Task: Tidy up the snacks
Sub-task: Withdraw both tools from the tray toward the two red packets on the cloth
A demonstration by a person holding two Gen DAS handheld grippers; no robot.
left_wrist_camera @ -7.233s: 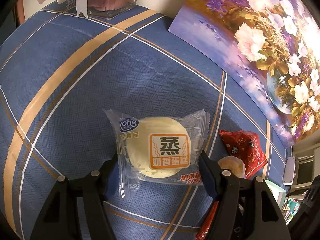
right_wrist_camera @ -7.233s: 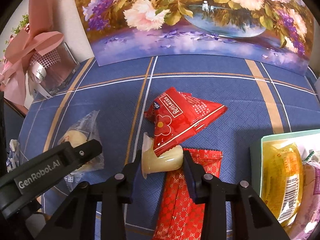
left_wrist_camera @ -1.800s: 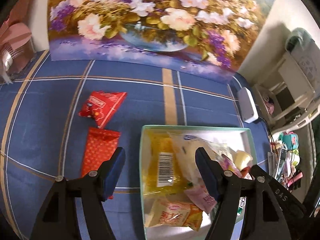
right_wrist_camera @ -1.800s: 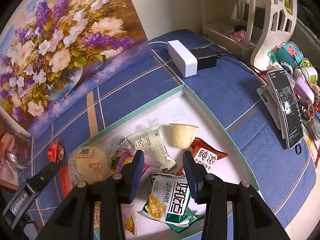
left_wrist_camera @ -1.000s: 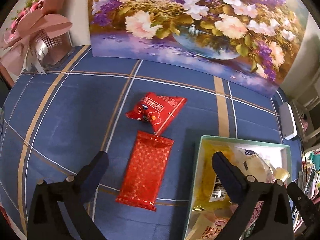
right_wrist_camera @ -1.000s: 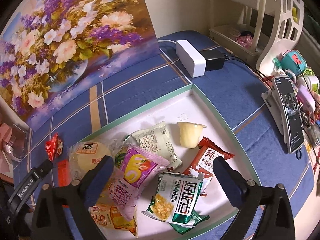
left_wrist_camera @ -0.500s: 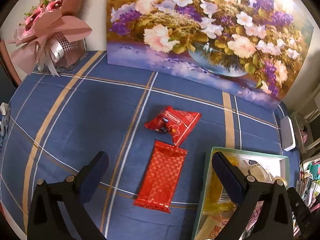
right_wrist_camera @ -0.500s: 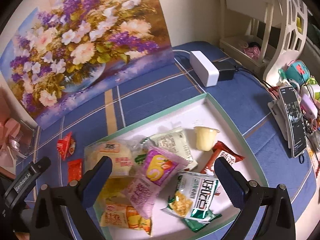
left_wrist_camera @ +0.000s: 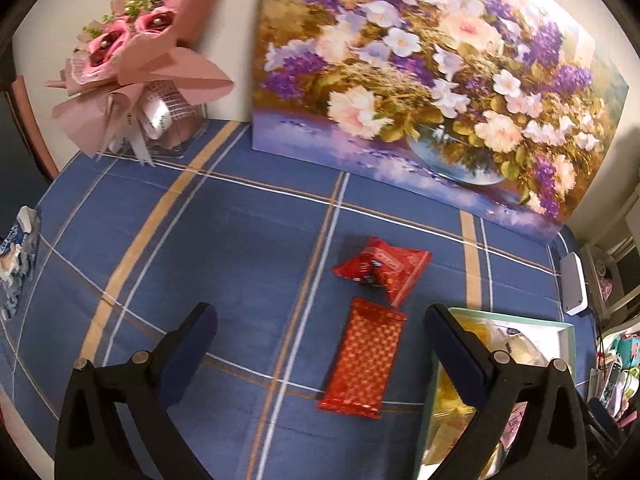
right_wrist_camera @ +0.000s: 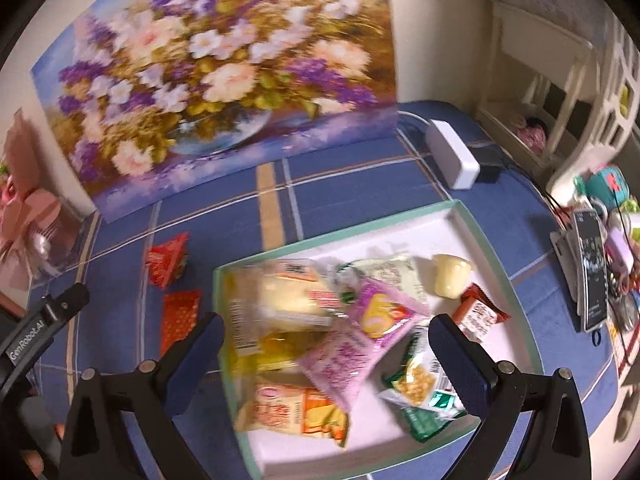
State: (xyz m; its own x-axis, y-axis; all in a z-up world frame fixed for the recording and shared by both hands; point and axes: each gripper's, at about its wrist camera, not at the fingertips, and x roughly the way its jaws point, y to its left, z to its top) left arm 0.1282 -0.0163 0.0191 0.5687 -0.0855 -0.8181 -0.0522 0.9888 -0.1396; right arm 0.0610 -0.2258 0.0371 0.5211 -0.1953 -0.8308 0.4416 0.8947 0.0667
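Two red snacks lie on the blue plaid cloth: a flat patterned packet point(left_wrist_camera: 366, 362) point(right_wrist_camera: 180, 316) and, just beyond it, a triangular red pouch point(left_wrist_camera: 382, 269) point(right_wrist_camera: 167, 261). My left gripper point(left_wrist_camera: 320, 328) hovers wide open above the cloth, the flat packet between its fingers' line of sight, nothing held. To their right sits a mint-rimmed white tray point(right_wrist_camera: 472, 220) point(left_wrist_camera: 570, 332) holding several snack packs, a round cake point(right_wrist_camera: 286, 292) and a jelly cup point(right_wrist_camera: 450, 274). My right gripper point(right_wrist_camera: 326, 338) hangs wide open over the tray, empty.
A flower painting point(left_wrist_camera: 420, 80) leans against the back wall. A pink bouquet point(left_wrist_camera: 136, 64) stands at the back left. A white power adapter point(right_wrist_camera: 452, 152), a phone on a stand point(right_wrist_camera: 592, 264) and small clutter lie right of the tray. The left gripper's body point(right_wrist_camera: 40, 328) shows at the left.
Both grippers opened wide after leaving the cake and jelly cup in the tray. The left view swung left to the red packets; the right gripper drew back over the tray.
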